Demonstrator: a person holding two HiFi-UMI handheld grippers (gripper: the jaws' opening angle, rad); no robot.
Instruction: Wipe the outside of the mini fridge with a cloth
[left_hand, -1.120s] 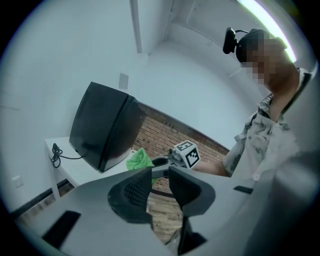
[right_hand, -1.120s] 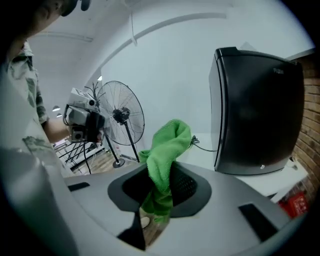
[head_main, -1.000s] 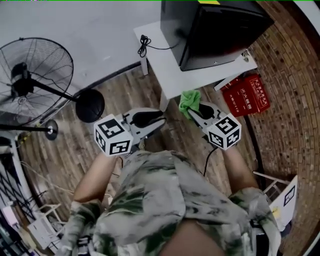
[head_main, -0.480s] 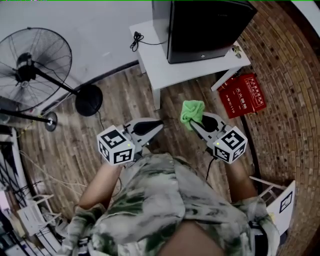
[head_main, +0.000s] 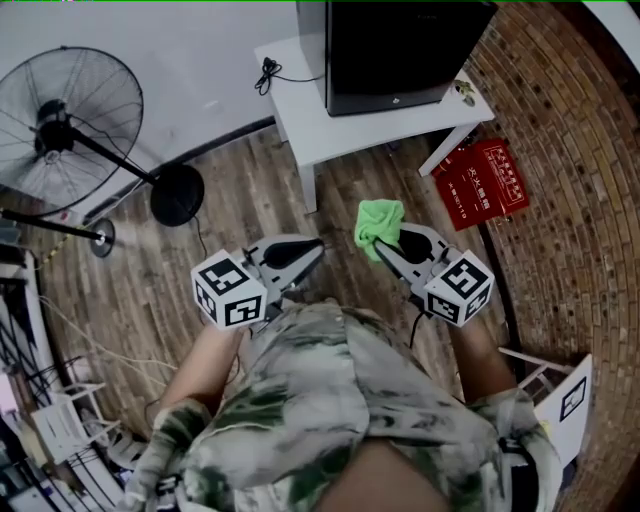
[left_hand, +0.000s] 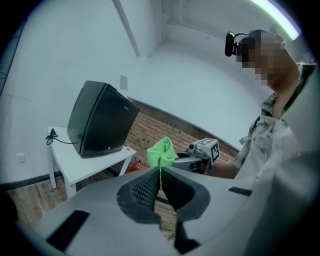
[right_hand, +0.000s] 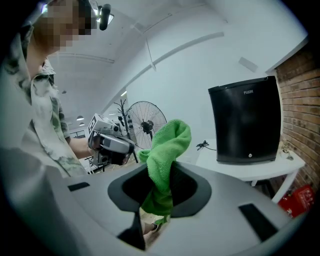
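Observation:
The black mini fridge (head_main: 400, 50) stands on a white table (head_main: 370, 130) at the top of the head view. Both grippers hang over the wood floor, short of the table. My right gripper (head_main: 385, 240) is shut on a bright green cloth (head_main: 380, 222), which bunches up above the jaws (right_hand: 167, 145). My left gripper (head_main: 315, 247) is to its left; its jaws have just been closing and meet with nothing between them (left_hand: 160, 172). The left gripper view shows the fridge (left_hand: 100, 120) ahead to the left and the cloth (left_hand: 161, 152) just beyond the jaws.
A standing fan (head_main: 70, 130) with a round base (head_main: 177, 197) is at the left. A red box (head_main: 480, 185) lies beside the table leg at the brick wall (head_main: 570, 150). A black cable (head_main: 268, 72) lies on the table's left end. Clutter fills the lower left corner.
Both grippers have drawn back from the table, so the cloth now hangs over the floor instead of at the table's edge. The left jaws went from open to shut.

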